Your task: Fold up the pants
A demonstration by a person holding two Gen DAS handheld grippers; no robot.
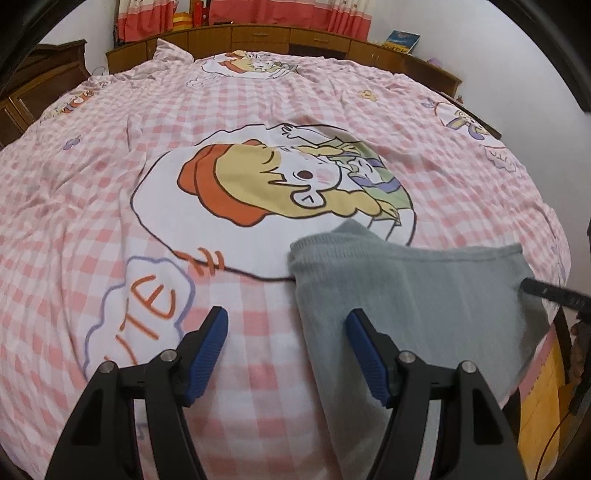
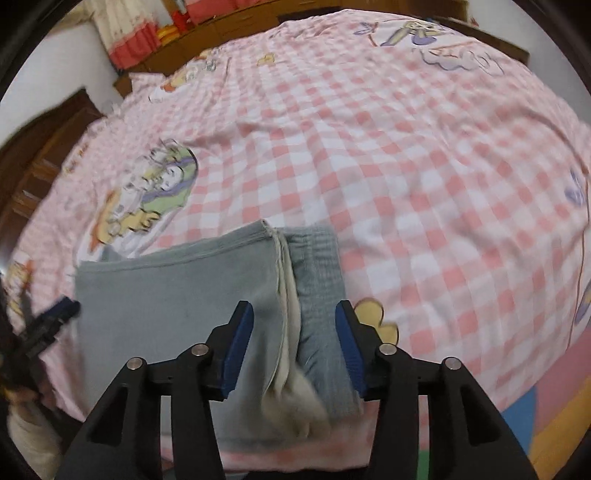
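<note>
**Both claws open over the folded pants**

Right claw [image 2: 294,345] is hanging partway open right above the pants [image 2: 177,295], blue pads sitting either side of the thick end where a cream lining is poking out, not squeezing anything. Left claw [image 1: 286,352] is gaping wider with nothing in it; its right pad is hovering over the pants' [image 1: 406,295] left edge and the other pad is over bare bedsheet [image 1: 110,184].

The grey pants are lying folded in a flat rectangle near the front edge of the bed, on the pink-and-white check sheet, just below the big cartoon girl print [image 1: 273,184]. Wooden cabinets [image 1: 258,37] and red-and-white curtains [image 1: 147,18] are sitting way at the back.
</note>
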